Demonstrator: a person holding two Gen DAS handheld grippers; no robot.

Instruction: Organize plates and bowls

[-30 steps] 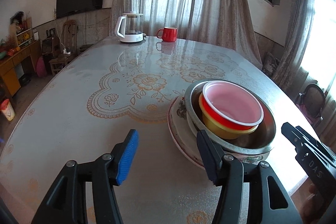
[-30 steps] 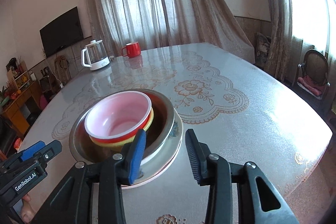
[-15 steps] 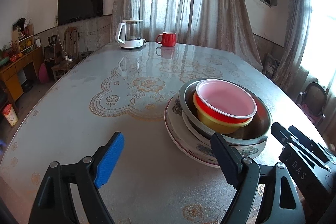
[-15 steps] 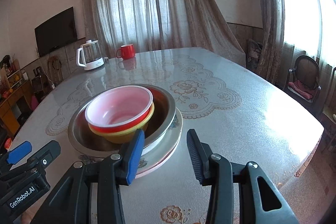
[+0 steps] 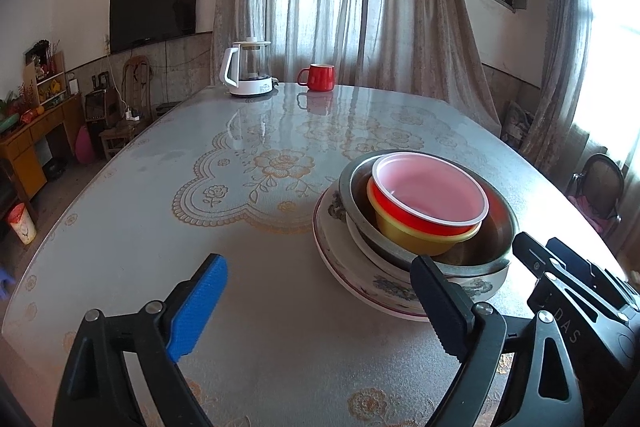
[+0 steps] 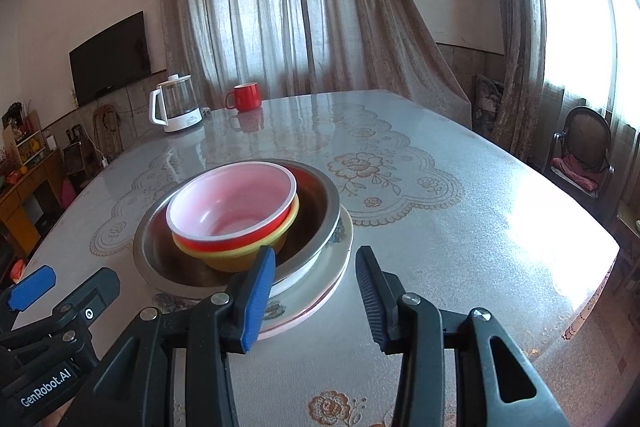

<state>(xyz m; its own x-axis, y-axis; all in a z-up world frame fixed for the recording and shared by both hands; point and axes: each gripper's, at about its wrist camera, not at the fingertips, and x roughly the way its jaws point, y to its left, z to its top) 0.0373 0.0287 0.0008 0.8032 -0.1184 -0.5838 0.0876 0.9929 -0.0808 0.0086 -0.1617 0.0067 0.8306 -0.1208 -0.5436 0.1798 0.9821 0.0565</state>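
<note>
One stack stands on the table: a red bowl with a pale pink inside nests in a yellow bowl, inside a steel bowl, on a floral plate. My left gripper is open and empty, near the table's front edge, left of the stack. My right gripper is open and empty, at the stack's near right rim. Each gripper shows at the edge of the other's view.
A glass kettle and a red mug stand at the table's far end. The table has a glossy floral cover. A chair stands at the right by the window.
Both grippers have pulled back and up from the stack. The left gripper's fingers have opened wider. The stack has not moved.
</note>
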